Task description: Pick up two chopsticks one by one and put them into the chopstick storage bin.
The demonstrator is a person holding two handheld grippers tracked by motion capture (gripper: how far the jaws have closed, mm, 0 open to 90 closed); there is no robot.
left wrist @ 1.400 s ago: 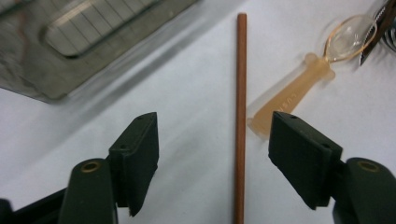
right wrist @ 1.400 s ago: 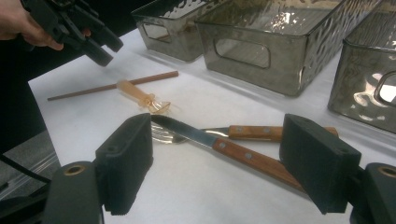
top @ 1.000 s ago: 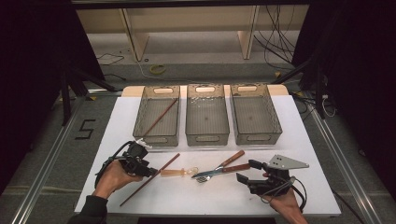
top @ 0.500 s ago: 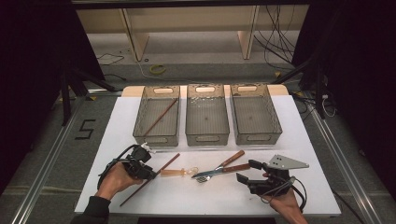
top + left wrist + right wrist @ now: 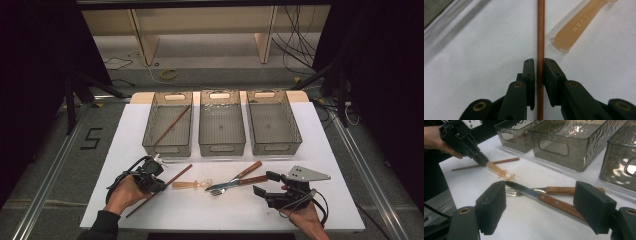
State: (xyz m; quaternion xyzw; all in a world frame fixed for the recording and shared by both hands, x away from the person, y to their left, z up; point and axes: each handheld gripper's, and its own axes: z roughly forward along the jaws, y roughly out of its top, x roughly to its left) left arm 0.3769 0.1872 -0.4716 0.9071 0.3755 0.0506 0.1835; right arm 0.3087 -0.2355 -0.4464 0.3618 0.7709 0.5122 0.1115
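Since the earlier frames, the left hand-held gripper (image 5: 152, 181) has crept a little to the right along the brown chopstick (image 5: 159, 190), and its jaws have just been closing with the stick between them. In the left gripper view the pads (image 5: 529, 72) now stand tight against either side of the chopstick (image 5: 540, 50), so it looks clamped. The stick lies flat on the white tabletop (image 5: 200, 215), at the near left, slanting from near left to far right, just beside the translucent orange spoon (image 5: 191, 184).

It should handle as a light, stiff, thin rod; being smooth and round, it may roll or pivot in the pads if held off balance. The hold sits around its middle, which seems the best spot for a level lift. A matching chopstick (image 5: 171, 125) already lies in the left bin (image 5: 148, 131), which is the likely goal.

The right hand-held gripper (image 5: 270, 184) rests unmoved at the near right, jaws wide apart and empty, with the knife (image 5: 544, 198) and fork (image 5: 511, 191) before it.
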